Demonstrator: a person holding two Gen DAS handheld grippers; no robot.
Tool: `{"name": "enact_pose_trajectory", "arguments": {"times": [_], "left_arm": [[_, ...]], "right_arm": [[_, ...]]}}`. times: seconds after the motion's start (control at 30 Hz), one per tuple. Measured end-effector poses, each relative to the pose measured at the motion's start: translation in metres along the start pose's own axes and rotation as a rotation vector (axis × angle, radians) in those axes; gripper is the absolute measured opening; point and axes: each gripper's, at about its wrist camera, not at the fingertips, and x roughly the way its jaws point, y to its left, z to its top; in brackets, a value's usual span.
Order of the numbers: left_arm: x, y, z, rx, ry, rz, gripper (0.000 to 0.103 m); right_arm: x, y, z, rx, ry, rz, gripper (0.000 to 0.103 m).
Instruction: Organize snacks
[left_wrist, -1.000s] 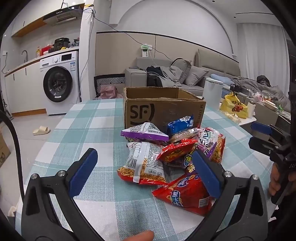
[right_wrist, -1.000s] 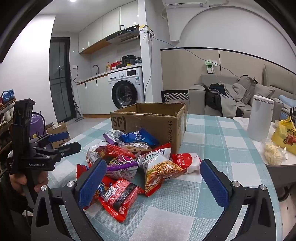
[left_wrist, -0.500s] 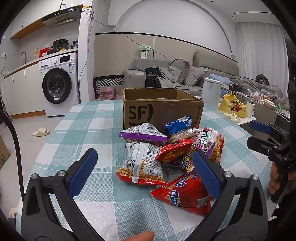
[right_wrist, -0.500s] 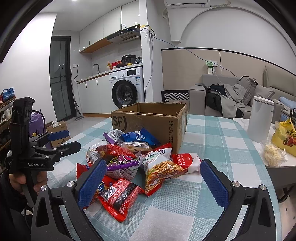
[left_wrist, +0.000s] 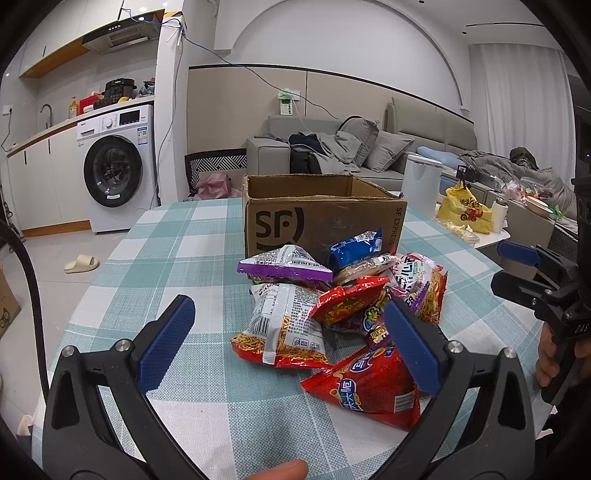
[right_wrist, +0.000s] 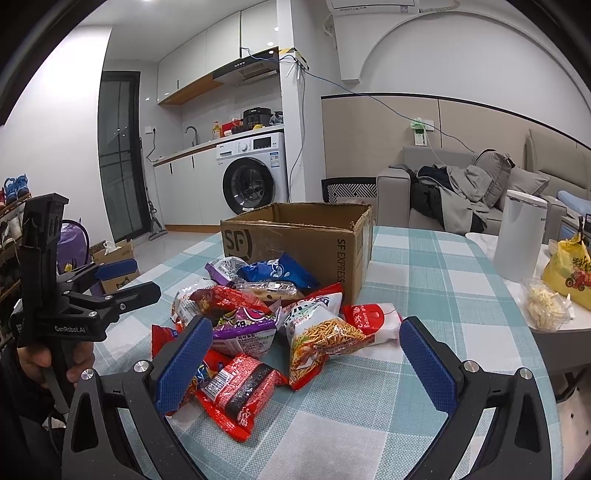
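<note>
Snacks sit in a loose heap (left_wrist: 332, 306) on the checked tablecloth (left_wrist: 177, 251), pressed up against the near wall of the open cardboard box (left_wrist: 321, 218), and nothing I can see has gone into the box yet

From my left gripper (left_wrist: 291, 343) the heap lies straight ahead and a little to the right. Its fingers are spread wide with nothing between them. The white noodle bag (left_wrist: 284, 328) is the nearest thing inside the gap, lying flat with its long axis running roughly away from me toward the box. The red triangular bag (left_wrist: 369, 387) is closer still but sits under my right-hand pad, so I would have to shift sideways to straddle it

My right gripper (right_wrist: 303, 354) is also spread wide and empty. From this side the heap lies ahead and to the left. The orange noodle bag (right_wrist: 321, 336) falls between the fingers, tilted, its long axis slanting from near-left to far-right. The red and black bag (right_wrist: 236, 391) is just beside the left pad

I judge both hands about equally near the heap, each on its own flank. The left has the cleaner line: its bag lies square to the fingers, and the box opening is directly beyond it. The right would need a twist of the wrist to close across its bag's short side
</note>
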Motion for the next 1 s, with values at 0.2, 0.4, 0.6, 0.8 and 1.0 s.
{"name": "enact_pose_trajectory", "arguments": {"times": [0.2, 0.4, 0.6, 0.8, 1.0], "left_arm": [[0.0000, -0.0006, 0.0001, 0.001, 0.000, 0.000, 0.102], [0.0001, -0.0010, 0.0000, -0.001, 0.000, 0.001, 0.102], [0.0003, -0.0021, -0.0004, 0.003, 0.001, 0.000, 0.102], [0.0009, -0.0028, -0.0015, 0.005, 0.005, 0.003, 0.102], [0.0033, -0.0045, -0.0021, 0.018, 0.010, -0.002, 0.102]], "right_arm": [[-0.0001, -0.0004, 0.0001, -0.002, 0.000, -0.001, 0.103], [-0.0002, -0.0011, -0.0003, 0.000, 0.000, -0.003, 0.103], [-0.0012, -0.0028, -0.0010, 0.000, 0.002, -0.005, 0.103], [-0.0026, -0.0056, -0.0012, 0.000, 0.003, -0.006, 0.103], [-0.0039, -0.0064, -0.0014, -0.002, 0.002, -0.008, 0.103]]}}
